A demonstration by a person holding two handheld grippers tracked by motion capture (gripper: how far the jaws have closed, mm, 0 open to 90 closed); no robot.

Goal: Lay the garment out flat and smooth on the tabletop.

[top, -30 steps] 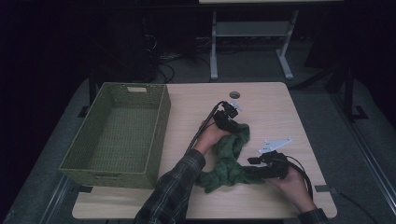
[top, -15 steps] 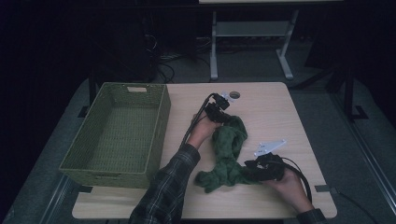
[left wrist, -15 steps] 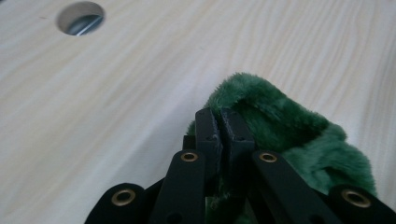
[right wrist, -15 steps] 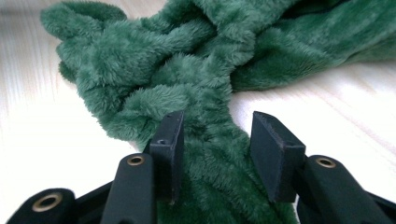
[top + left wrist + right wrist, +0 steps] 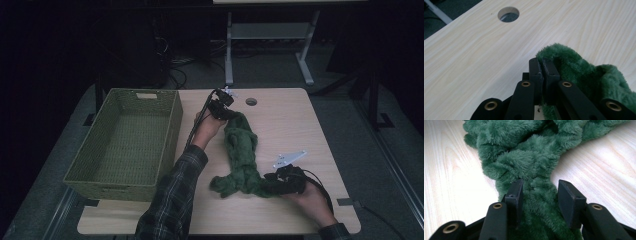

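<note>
Green fleece cloth (image 5: 241, 155) lies stretched along the counter (image 5: 290, 125) beside a woven basket (image 5: 125, 142); the left hand-held gripper (image 5: 223, 106) pinches its far edge, the right hand-held gripper (image 5: 280, 181) clamps its bunched near end.

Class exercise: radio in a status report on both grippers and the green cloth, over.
Left gripper shut on green fleece cloth's far edge. Right gripper clamps the bunched near end. Cloth stretched along table, beside wicker basket. Nothing in the way.
</note>
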